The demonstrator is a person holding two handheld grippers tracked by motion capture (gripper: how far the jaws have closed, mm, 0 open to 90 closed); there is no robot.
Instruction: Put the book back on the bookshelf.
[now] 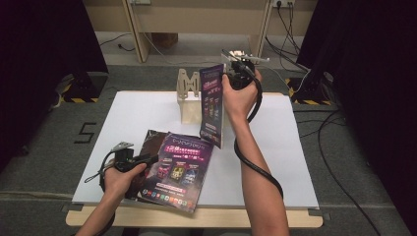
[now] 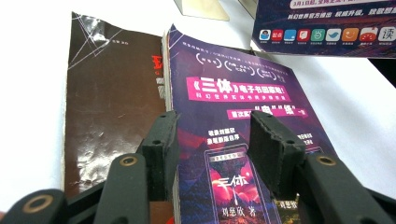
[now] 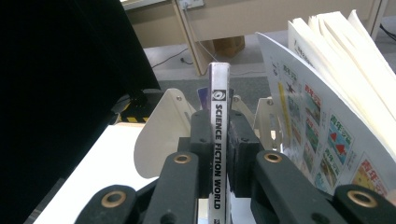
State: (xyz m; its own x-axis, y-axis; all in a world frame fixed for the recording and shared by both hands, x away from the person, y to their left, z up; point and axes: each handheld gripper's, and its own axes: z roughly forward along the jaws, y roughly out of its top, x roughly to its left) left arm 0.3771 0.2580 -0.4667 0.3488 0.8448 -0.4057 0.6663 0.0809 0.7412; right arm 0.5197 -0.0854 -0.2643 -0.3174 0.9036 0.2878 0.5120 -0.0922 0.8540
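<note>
My right gripper [image 3: 218,154] clamps one magazine [image 3: 218,140] upright just before the bookend [image 1: 189,98], not yet shelved, while my left gripper [image 2: 212,149], half open, hovers over the second magazine [image 2: 233,140], lying flat.

Light fell from above onto the white table [image 1: 123,118], which was the brightest surface in the high view, while black curtains [image 1: 39,49] on both sides stayed nearly featureless. That view was soft and slightly grainy, with faint shadows under the forearms. In the left gripper view the table was overexposed to plain white, glare streaked the creased brown cover [image 2: 107,112], and the 2 near jaws were blurred while the purple magazine [image 2: 233,93] print was sharper. In the right gripper view the spine [image 3: 218,140] lettering was sharp, the room behind hazy, the left third sunk in darkness.
</note>
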